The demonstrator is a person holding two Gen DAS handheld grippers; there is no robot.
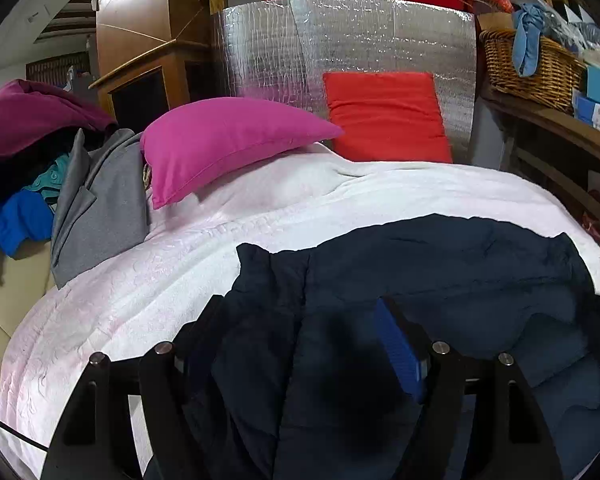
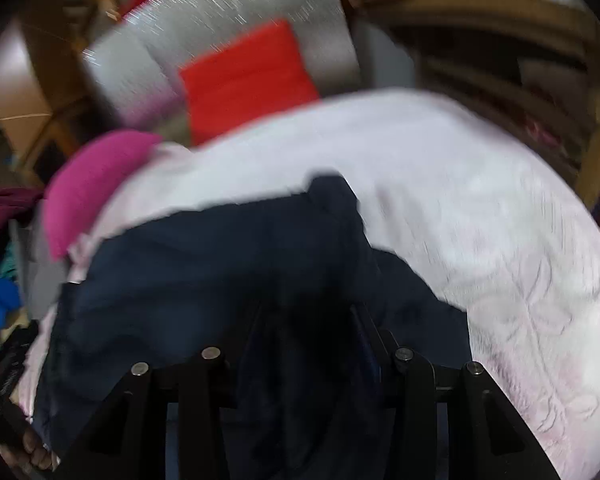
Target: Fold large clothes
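Big dark navy puffy jacket (image 1: 440, 280) spread on the white, bumpy-patterned bed cover (image 1: 140, 280), near the front edge. Left gripper (image 1: 300, 344) held fairly wide, with a thick bunch of the jacket between its black fingers (image 1: 400, 344); can't tell if really pinched tight. Right gripper (image 2: 312, 336) also set around a fold of the same jacket, though that picture is blurry and dark, so can't tell if squeezed or loose. Could go wrong: slippery, puffy cloth sliding out of one side, leaving the fold crooked; probably from pulling too fast or uneven. Also a risk of dragging the bed cover along and bunching it up. Open white room ahead and off to the right for laying the fold down. Less room on the left: bright pink pillow (image 1: 228, 140), grey cloth (image 1: 100, 208) and a heap of clothes there. Red-orange cushion (image 1: 384, 116) at the back against the shiny silver sheet (image 1: 340, 36), well apart from the jacket.
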